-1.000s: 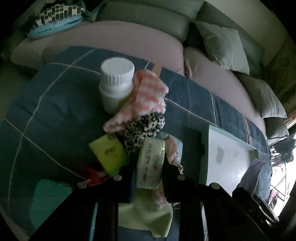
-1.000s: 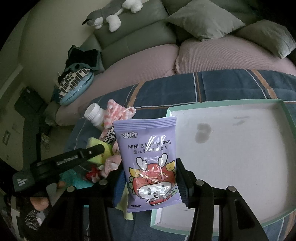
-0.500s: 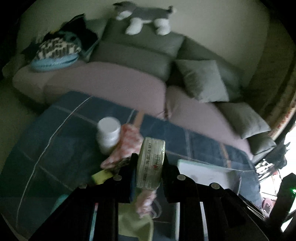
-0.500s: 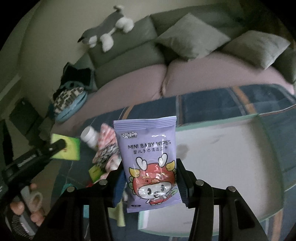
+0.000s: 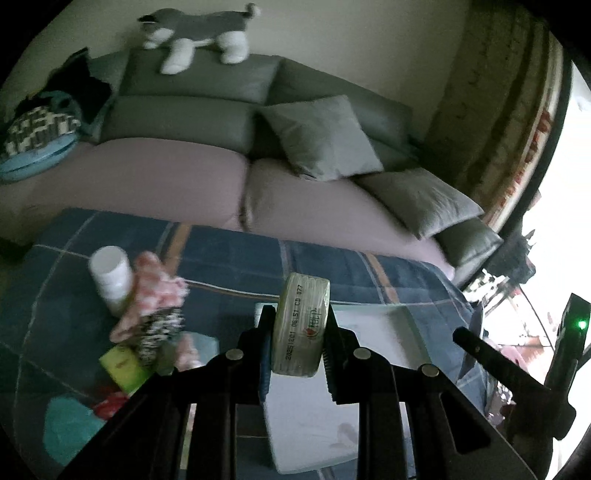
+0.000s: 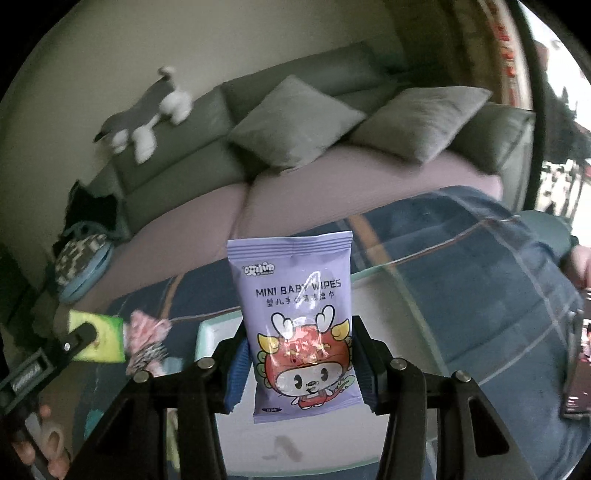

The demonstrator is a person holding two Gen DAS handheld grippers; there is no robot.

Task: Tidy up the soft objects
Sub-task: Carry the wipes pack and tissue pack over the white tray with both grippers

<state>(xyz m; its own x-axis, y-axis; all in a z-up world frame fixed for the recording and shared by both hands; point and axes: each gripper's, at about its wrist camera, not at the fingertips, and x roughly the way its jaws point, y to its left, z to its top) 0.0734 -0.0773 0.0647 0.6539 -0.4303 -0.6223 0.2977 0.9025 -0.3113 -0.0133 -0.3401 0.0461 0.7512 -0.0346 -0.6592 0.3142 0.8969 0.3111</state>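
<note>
My left gripper (image 5: pixel 297 332) is shut on a small yellow-green tissue pack (image 5: pixel 301 326), seen end-on and held up above the near edge of the pale tray (image 5: pixel 373 325). In the right wrist view that pack (image 6: pixel 98 336) shows at the left. My right gripper (image 6: pixel 301 354) is shut on a purple pack of mini baby wipes (image 6: pixel 299 325), held upright above the tray (image 6: pixel 388 354). A pile of soft things lies on the blue plaid cloth at the left: a pink-and-white cloth (image 5: pixel 155 295), a leopard-print piece (image 5: pixel 160 328) and another yellow-green pack (image 5: pixel 123 369).
A white bottle (image 5: pixel 110 273) stands beside the pile. A teal item (image 5: pixel 70 424) and a red item (image 5: pixel 109 404) lie near the table's front left. Behind the table stands a sofa with grey cushions (image 5: pixel 317 136) and a plush dog (image 5: pixel 195 33). A hand (image 6: pixel 44 443) shows bottom left.
Both grippers have risen with their packs and tilted upward, so more of the sofa and wall shows. The left pack has come away from the pile and now hangs over the tray's edge.
</note>
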